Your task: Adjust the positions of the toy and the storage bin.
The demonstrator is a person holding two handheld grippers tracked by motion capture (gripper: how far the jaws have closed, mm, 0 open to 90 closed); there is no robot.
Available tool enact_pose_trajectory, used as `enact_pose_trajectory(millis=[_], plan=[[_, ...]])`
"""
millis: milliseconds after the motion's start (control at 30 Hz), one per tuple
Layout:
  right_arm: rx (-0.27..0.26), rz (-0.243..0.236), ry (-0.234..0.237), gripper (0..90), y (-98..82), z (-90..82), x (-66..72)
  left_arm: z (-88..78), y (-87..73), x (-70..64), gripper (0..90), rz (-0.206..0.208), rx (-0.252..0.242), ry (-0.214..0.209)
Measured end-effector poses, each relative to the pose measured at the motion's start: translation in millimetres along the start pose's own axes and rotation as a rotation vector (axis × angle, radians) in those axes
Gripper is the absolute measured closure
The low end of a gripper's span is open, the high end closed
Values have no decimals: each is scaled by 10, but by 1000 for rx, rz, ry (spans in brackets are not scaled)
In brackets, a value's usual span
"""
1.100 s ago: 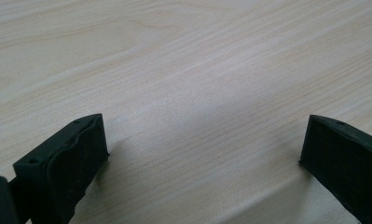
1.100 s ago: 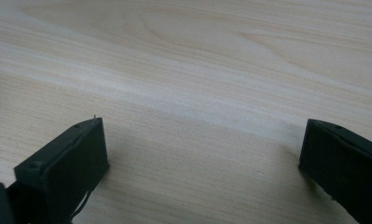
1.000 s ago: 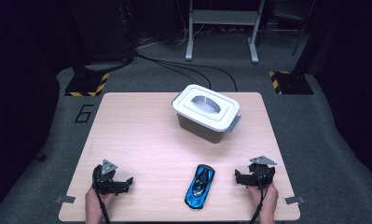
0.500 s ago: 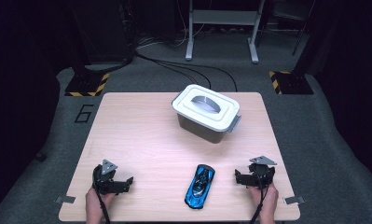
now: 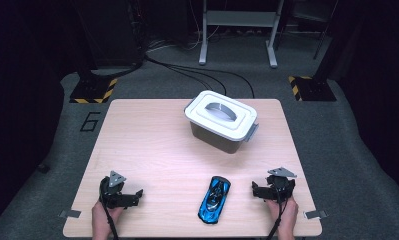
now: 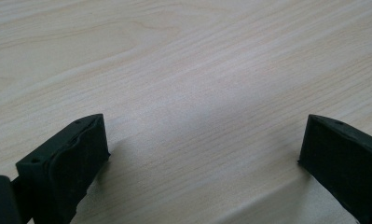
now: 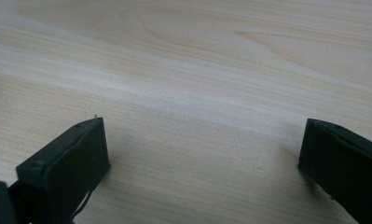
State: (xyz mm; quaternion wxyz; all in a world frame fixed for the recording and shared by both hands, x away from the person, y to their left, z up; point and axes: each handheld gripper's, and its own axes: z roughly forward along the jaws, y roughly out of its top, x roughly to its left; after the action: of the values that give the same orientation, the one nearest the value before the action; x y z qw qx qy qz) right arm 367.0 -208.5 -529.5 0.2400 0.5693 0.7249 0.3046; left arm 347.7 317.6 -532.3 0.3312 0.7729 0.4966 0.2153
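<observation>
High view: the glossy blue toy car point(image 5: 215, 199) lies on the pale wooden table point(image 5: 152, 150), near its front edge. My left gripper point(image 5: 129, 196) rests well to the car's left, my right gripper point(image 5: 259, 191) just to its right; neither touches it. A grey plastic box with a white handled lid point(image 5: 221, 120) stands beyond the car, well apart, with bare wood between them.

Left gripper view: my jaws stand spread wide over bare wood grain, nothing between them.

Right gripper view: my jaws likewise stand spread wide, with bare wood between them.
</observation>
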Motion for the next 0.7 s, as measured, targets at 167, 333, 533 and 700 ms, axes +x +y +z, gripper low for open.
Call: enact_pose_trajectory(millis=[167, 333, 533, 700], plan=[[-4, -5, 0, 5, -1, 0, -3, 0, 1, 1, 10, 2, 0, 1], [0, -1, 0, 4, 0, -1, -1, -7, 4, -13, 7, -21, 12, 16], [0, -2, 1, 4, 1, 0, -2, -8, 72, -113, 29, -52, 32, 21], [-2, -4, 1, 4, 1, 2, -5, -43, 243, -345, 3, -50, 13, -25]])
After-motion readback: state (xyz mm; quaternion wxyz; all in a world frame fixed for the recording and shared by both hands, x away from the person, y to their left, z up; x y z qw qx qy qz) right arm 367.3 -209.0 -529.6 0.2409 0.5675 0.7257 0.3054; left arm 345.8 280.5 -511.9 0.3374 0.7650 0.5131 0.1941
